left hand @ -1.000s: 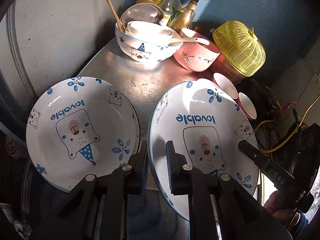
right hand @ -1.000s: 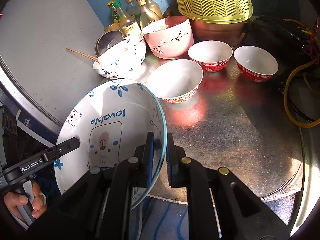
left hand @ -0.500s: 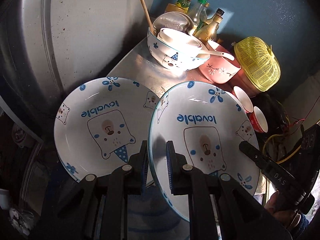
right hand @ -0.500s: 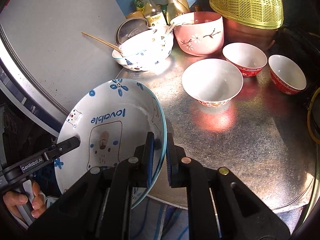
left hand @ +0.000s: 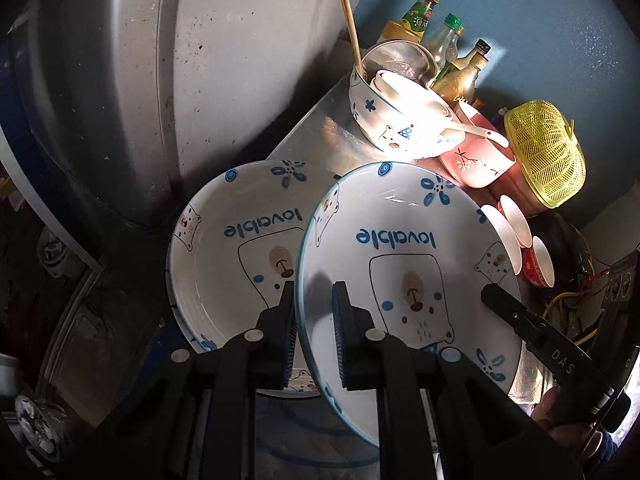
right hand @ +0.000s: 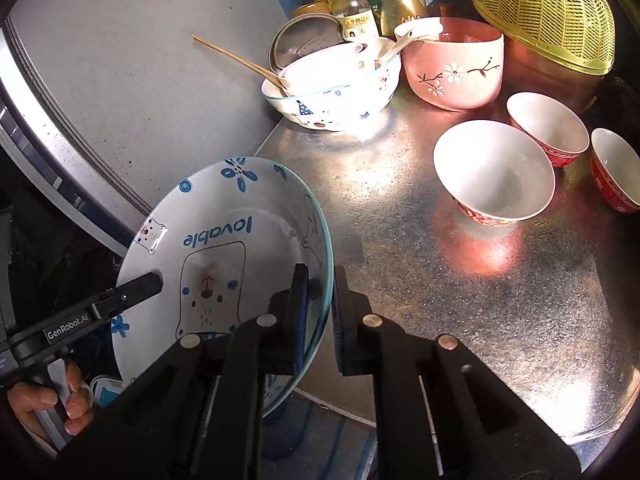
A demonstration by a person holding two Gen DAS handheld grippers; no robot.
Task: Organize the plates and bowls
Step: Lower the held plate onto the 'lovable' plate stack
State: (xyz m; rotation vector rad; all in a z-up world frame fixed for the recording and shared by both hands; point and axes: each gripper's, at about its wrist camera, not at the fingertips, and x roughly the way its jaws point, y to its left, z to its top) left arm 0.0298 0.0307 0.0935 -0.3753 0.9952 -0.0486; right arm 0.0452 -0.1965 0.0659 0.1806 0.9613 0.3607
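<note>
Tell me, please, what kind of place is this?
Most likely a home kitchen corner. Sauce bottles stand against a blue wall, used bowls with chopsticks and a spoon sit on a metal tabletop, and a yellow plastic food cover lies over a pot.

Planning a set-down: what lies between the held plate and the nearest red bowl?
Between plate and bowl, only bare tabletop, shown in the right wrist view.
</note>
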